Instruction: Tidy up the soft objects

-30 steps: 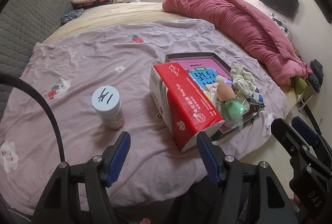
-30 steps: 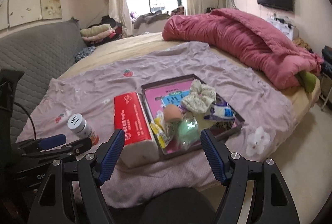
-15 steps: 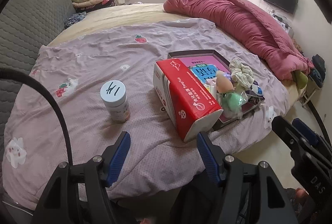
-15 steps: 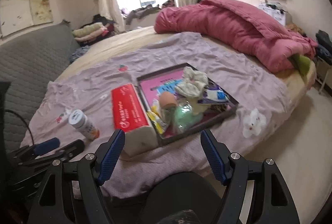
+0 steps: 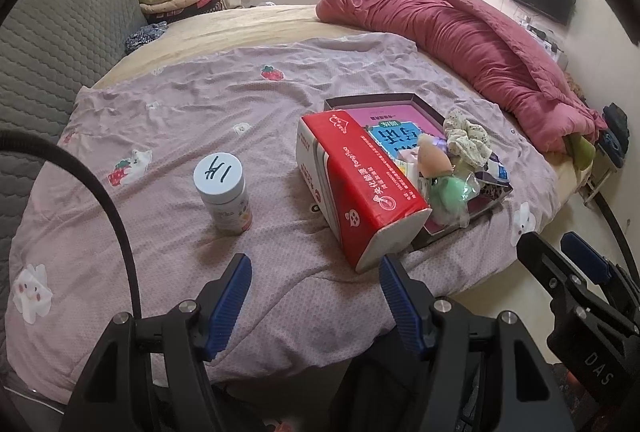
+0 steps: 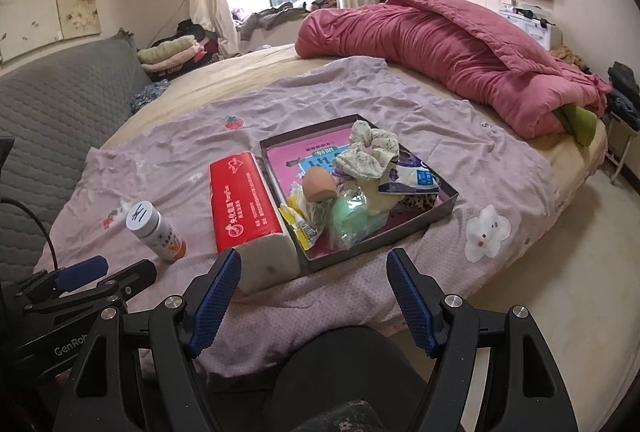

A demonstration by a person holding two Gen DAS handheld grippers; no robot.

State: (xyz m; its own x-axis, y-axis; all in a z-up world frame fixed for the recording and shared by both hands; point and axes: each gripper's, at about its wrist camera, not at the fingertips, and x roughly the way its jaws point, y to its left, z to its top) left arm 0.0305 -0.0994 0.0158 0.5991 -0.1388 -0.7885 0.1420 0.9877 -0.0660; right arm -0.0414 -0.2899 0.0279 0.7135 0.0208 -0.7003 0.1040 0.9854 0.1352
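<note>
Both tools, left tool point(image 5: 315, 290) and right tool point(image 6: 313, 288), gape wide, holding nothing. Soft objects point(image 6: 362, 192) heaped in tray point(image 6: 446, 206) near the bed's point(image 6: 520, 168) front edge; we risk snagging several together.

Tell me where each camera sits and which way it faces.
Left wrist: on the left gripper, facing across the bed at the bottle and tissue pack; right gripper shows at right.
Right wrist: on the right gripper, facing the tray; left gripper shows at left.
Shared: bottle, tissue pack, tray.
</note>
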